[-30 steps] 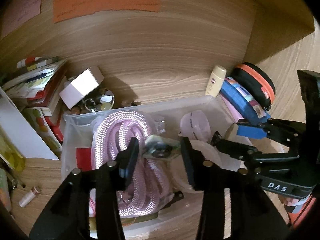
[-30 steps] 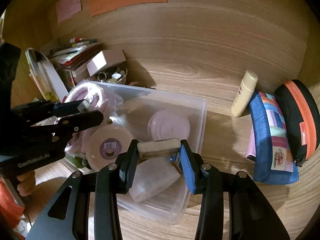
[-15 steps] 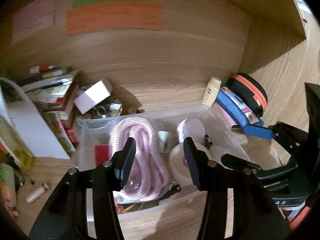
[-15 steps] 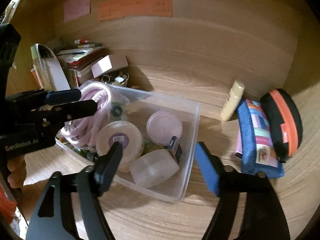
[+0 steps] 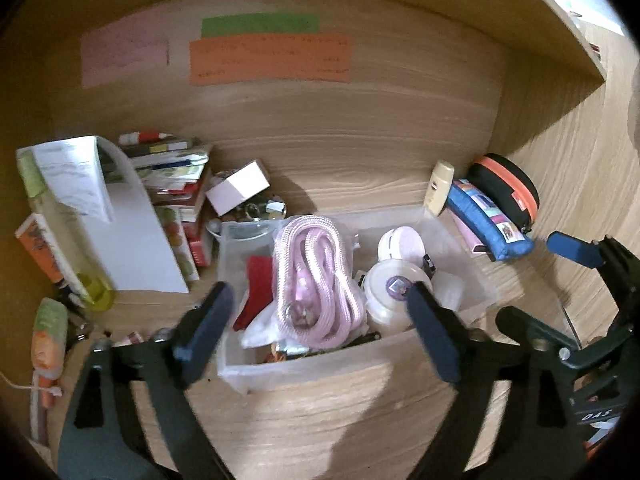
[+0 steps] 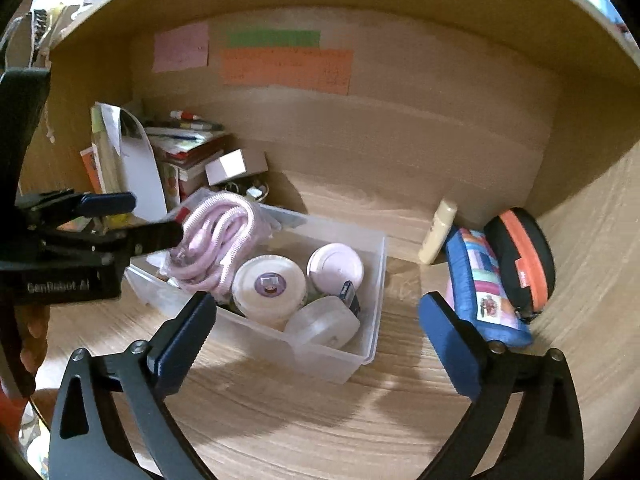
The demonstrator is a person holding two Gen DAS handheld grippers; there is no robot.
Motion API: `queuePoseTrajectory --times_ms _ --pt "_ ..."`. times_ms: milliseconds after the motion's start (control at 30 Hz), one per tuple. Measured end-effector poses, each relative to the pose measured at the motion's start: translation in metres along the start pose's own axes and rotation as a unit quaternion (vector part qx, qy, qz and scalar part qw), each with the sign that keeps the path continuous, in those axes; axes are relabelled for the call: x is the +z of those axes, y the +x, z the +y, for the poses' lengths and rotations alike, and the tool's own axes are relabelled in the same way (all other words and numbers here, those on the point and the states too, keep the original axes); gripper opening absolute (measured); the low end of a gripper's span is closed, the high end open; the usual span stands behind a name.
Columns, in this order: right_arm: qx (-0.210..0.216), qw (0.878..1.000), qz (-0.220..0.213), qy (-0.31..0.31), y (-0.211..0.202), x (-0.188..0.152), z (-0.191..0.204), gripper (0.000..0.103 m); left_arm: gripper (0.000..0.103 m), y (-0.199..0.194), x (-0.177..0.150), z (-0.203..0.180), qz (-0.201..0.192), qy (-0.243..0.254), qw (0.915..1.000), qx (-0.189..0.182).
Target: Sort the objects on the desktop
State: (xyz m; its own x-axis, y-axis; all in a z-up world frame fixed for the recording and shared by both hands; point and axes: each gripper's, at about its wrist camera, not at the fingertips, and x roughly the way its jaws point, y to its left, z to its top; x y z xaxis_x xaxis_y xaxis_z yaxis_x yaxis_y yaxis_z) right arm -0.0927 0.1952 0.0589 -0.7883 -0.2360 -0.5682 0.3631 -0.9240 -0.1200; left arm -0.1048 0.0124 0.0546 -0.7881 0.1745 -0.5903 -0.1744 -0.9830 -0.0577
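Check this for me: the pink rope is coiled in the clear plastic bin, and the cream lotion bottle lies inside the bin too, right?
Not quite. The pink rope is in the clear plastic bin, but the cream lotion bottle stands outside it, by the blue pouch. The right wrist view shows this.

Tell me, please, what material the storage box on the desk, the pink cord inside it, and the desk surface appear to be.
The storage box looks like frosted, translucent plastic: its contents show dimly through the walls. The pink cord seems braided textile, with a visible woven pattern and a soft sheen. The desk surface appears to be wood or wood-look laminate, showing printed-looking grain and a matte finish.
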Motion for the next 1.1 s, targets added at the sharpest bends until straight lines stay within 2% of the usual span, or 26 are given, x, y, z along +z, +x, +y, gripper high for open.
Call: queuePoseTrajectory --times_ms 200,500,1100 --pt "-0.009 1.000 -0.016 0.006 -0.013 -0.010 0.007 0.103 0.094 -0.015 -0.013 -0.003 -0.022 0.004 0.9990 0.037" --pt "-0.008 1.000 -0.017 0.024 -0.020 -0.024 0.008 0.103 0.094 -0.019 -0.033 -0.011 -0.022 0.021 0.9977 0.061" --pt "0.001 0.999 0.001 0.041 -0.016 -0.035 0.005 0.103 0.094 -0.015 -0.042 -0.018 -0.017 0.025 0.9978 0.059"
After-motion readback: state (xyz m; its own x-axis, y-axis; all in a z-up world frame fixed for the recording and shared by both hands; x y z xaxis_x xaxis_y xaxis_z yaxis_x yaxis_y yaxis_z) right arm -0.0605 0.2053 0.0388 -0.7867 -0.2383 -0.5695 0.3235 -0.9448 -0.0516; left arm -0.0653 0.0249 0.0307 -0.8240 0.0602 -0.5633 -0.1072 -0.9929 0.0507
